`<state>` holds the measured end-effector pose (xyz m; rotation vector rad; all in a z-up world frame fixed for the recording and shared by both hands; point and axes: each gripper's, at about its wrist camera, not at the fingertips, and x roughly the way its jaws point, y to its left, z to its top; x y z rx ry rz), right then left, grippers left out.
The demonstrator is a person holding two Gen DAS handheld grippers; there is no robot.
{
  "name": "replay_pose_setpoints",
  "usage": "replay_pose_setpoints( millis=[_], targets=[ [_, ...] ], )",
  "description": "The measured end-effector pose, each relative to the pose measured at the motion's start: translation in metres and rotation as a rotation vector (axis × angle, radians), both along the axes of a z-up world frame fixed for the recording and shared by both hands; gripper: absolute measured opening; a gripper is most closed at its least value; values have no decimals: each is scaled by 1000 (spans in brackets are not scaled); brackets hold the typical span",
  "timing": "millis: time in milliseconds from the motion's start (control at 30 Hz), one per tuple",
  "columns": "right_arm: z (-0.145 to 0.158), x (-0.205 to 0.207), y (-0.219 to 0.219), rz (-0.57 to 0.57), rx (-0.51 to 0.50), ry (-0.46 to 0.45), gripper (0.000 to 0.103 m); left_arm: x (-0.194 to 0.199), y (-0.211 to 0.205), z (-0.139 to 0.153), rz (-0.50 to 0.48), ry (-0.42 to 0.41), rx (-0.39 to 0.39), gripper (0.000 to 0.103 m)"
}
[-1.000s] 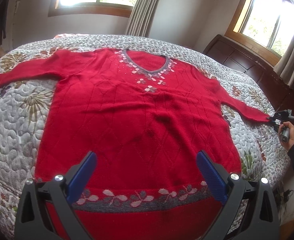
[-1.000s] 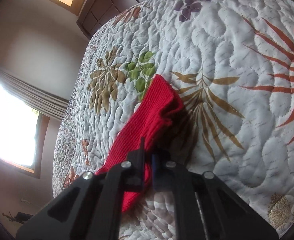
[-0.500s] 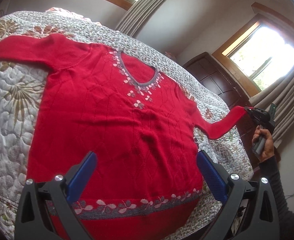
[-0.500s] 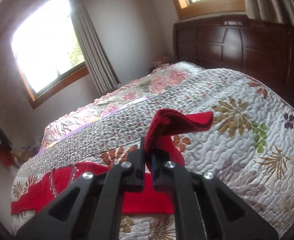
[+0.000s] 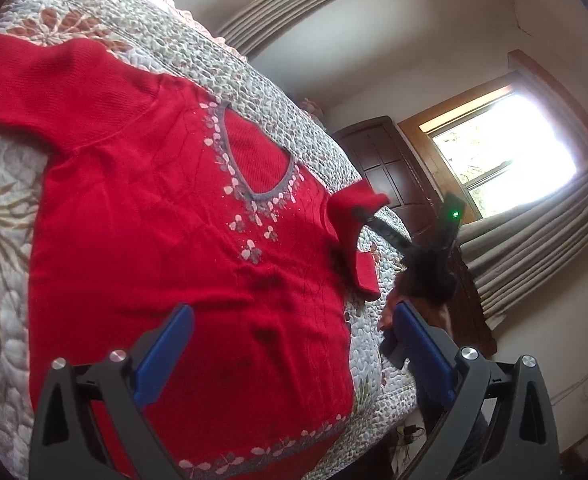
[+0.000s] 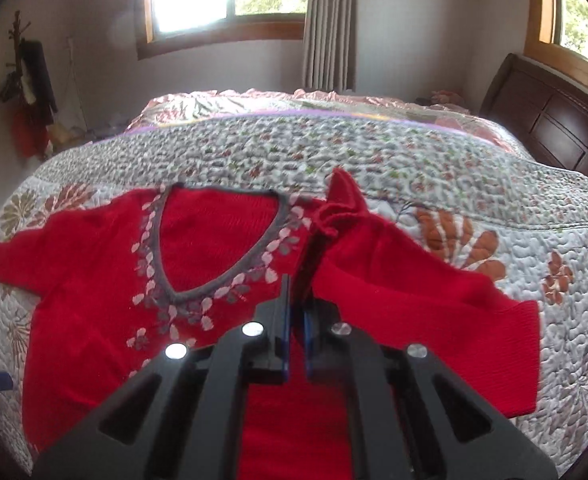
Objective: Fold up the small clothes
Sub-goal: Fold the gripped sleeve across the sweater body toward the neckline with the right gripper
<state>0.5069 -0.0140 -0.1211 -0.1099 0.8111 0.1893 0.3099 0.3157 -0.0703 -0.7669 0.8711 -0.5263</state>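
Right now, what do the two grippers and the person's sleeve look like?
The left gripper has a black frame with triangular cutouts, silver bolts and blue finger pads. The right gripper has the same black frame, silver bolts and thin blue-edged fingers; from the left view a green light glows on it. The sleeve is dark.

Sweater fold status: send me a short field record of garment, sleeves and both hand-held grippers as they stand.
garment: red sweater, front up, flat on the quilted bedspread
neckline: grey V-neck with pale leaf trim
right sleeve: lifted off the bedspread, doubled toward the chest
left sleeve: spread outward, flat
right hand-held gripper: shut on the right sleeve
left hand-held gripper: open, above the lower body, holding nothing
hem: grey band with leaf motifs, unfolded
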Motion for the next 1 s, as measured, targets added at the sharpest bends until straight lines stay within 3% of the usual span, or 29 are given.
replay_pose_setpoints(
  millis=[133,167,300,333,400,633,900,933,967,1000],
  targets=[
    [-41,-1,28,37,-22,70,9,46,-10,-2,-41,16,-41,99],
    [-45,-4,28,42,-5,81,17,58,-14,-2,-59,20,-61,99],
    [-34,-36,4,20,137,56,27,102,-43,-3,-136,37,-99,99],
    [-29,-51,-7,11,200,44,29,114,-53,-3,-154,37,-85,99],
    [-23,-84,-21,14,285,15,44,137,-73,-8,-178,51,-58,99],
    [-32,-197,-50,11,476,-11,49,196,-133,-61,-242,265,68,99],
    [-56,-254,-65,-35,597,79,52,212,-161,-59,-288,248,142,99],
    [-56,-258,-67,-40,616,81,52,211,-162,-59,-294,240,155,91],
    [-57,-262,-69,-39,632,84,53,212,-164,-59,-302,244,176,69],
    [-57,-266,-68,-36,642,87,53,213,-166,-60,-302,249,192,58]
  ],
)
